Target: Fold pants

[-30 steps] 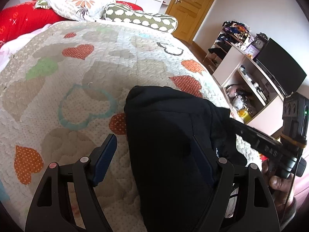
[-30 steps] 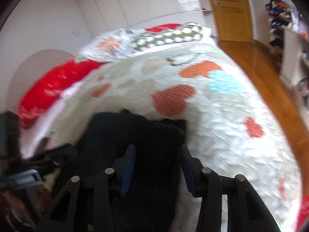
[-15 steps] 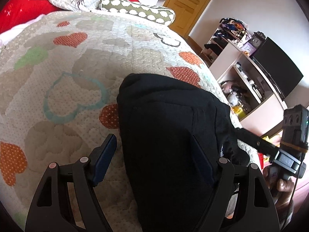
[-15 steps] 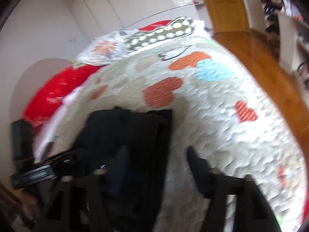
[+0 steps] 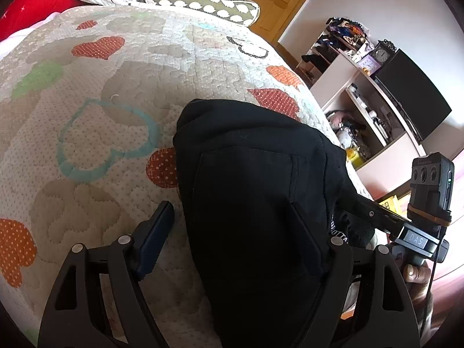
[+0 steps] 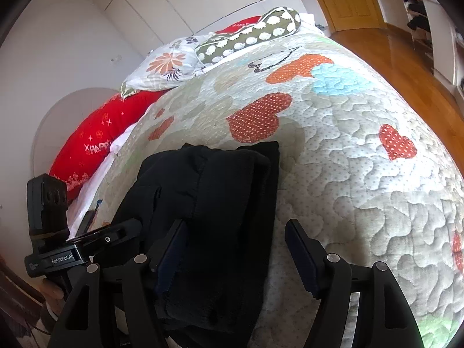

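While the black pants (image 5: 249, 203) lie bunched in a thick folded stack near the foot edge of the bed's heart-patterned quilt (image 5: 95, 133), a person holds a gripper on either side of them. The left gripper (image 5: 232, 232) straddles one edge of the stack, its jaws opening, one finger over the quilt and the other dark against the cloth, with no pinch visible. The right gripper (image 6: 235, 249) has its jaws spread apart over the opposite edge; one pad lies on the fabric, the other stands above bare quilt, nothing clamped.

The cloth looks soft, limp and fairly light, likely to sag and slide open unless taken at a doubled edge or at the waistband, where lettering (image 5: 337, 232) shows; pinching through all layers near the corners seems the safest hold.

Much is hard to read: black on black hides seams and layer count, the near end of the stack disappears under both grippers, and the lettering is too small to make out. Whether the left gripper's right finger touches the cloth cannot be told.
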Demonstrator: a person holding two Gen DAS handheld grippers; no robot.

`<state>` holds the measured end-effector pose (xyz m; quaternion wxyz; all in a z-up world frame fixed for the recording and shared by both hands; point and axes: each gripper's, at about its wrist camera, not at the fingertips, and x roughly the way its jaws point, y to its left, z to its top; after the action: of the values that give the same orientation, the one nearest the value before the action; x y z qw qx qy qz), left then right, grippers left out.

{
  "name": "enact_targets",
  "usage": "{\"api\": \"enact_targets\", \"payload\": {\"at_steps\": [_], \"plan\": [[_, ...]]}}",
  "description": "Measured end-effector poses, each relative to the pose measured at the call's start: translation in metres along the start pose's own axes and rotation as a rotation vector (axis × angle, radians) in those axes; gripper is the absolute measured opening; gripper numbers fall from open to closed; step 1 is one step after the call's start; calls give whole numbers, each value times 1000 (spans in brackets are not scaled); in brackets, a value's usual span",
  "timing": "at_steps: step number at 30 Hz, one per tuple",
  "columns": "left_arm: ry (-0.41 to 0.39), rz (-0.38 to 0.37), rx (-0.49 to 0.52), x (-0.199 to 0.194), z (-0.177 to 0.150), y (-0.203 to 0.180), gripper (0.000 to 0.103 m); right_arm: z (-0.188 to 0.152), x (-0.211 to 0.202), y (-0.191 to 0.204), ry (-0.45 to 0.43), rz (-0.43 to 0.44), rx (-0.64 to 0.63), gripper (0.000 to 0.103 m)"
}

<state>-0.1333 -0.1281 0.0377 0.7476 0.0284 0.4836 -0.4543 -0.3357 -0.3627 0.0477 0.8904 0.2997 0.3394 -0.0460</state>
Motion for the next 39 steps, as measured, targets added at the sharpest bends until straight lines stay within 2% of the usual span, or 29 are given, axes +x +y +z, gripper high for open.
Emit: {"api": "enact_targets", "payload": {"at_steps": [4, 11, 14, 17, 24, 25, 26, 27, 29, 30, 32, 34, 36, 39], "plan": [[6, 36, 22, 1, -1, -5, 86, -1, 3, 3, -1, -17, -31, 68], [24, 45, 21, 5, 1, -4, 88, 0, 11, 10, 4, -51, -74, 71], [60, 28, 35, 10, 3, -5, 98, 1, 15, 11, 4, -49, -77, 73], [67, 53, 74, 14, 2, -11, 102, 0, 17, 11, 2, -44, -79, 74], [68, 60, 103, 17, 2, -15, 102, -1, 18, 9, -16, -19, -71, 75], [64, 59, 106, 17, 1, -16, 102, -2, 17, 7, -25, -8, -63, 71], [58, 47, 116, 16, 0, -17, 94, -2, 17, 6, -34, 5, -54, 65], [53, 29, 124, 15, 0, -19, 77, -3, 16, 6, -34, 16, -51, 55], [28, 22, 138, 9, -1, -25, 65, -3, 15, 10, -35, 31, -60, 45], [14, 22, 148, 5, -1, -28, 55, -2, 13, 14, -37, 30, -69, 42], [-1, 18, 146, -2, 3, -29, 45, 4, 8, 24, -49, 37, -92, 38], [-24, 7, 142, -15, 10, -29, 42, 14, 4, 34, -59, 55, -122, 37], [-71, 47, 173, -31, 19, -27, 42, 27, 4, 48, -72, 65, -156, 37], [-101, 89, 163, -43, 33, -13, 42, 47, 16, 70, -79, 82, -204, 37]]}}
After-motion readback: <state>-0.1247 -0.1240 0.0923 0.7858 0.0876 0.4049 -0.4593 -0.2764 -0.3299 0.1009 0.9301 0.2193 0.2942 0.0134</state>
